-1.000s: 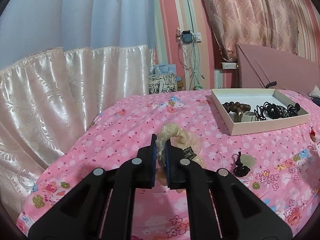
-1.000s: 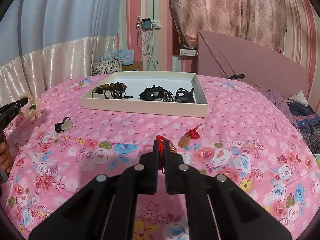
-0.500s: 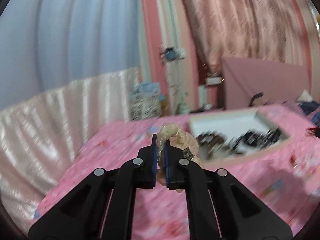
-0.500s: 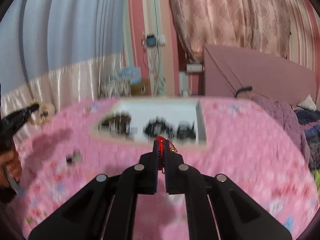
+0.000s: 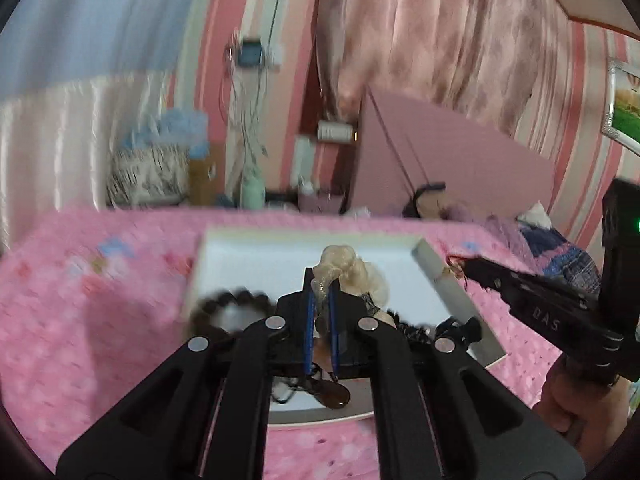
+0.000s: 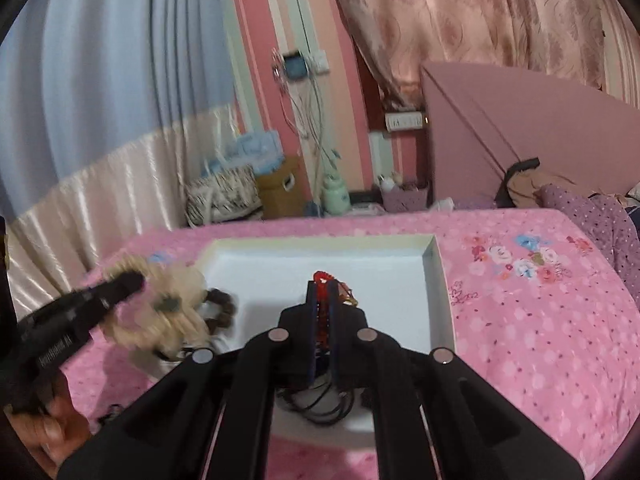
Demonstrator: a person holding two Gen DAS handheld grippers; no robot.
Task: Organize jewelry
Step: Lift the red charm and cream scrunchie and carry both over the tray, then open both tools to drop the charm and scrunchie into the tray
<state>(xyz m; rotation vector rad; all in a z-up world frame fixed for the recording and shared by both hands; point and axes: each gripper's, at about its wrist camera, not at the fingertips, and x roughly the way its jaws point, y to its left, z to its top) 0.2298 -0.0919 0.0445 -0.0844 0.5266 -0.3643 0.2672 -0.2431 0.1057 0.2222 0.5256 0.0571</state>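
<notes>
Left gripper (image 5: 321,280): fingers clamped on cream scrunchie (image 5: 352,270), hanging above white tray (image 5: 448,280).
Right gripper (image 6: 322,294): fingers clamped on red charm (image 6: 325,280), over the tray's open right half (beads lie left).
Next: likely release, tray directly below both.

Soft, even indoor light — heavy motion blur in the left view, fisheye-bent, dark-vignetted edges.
</notes>
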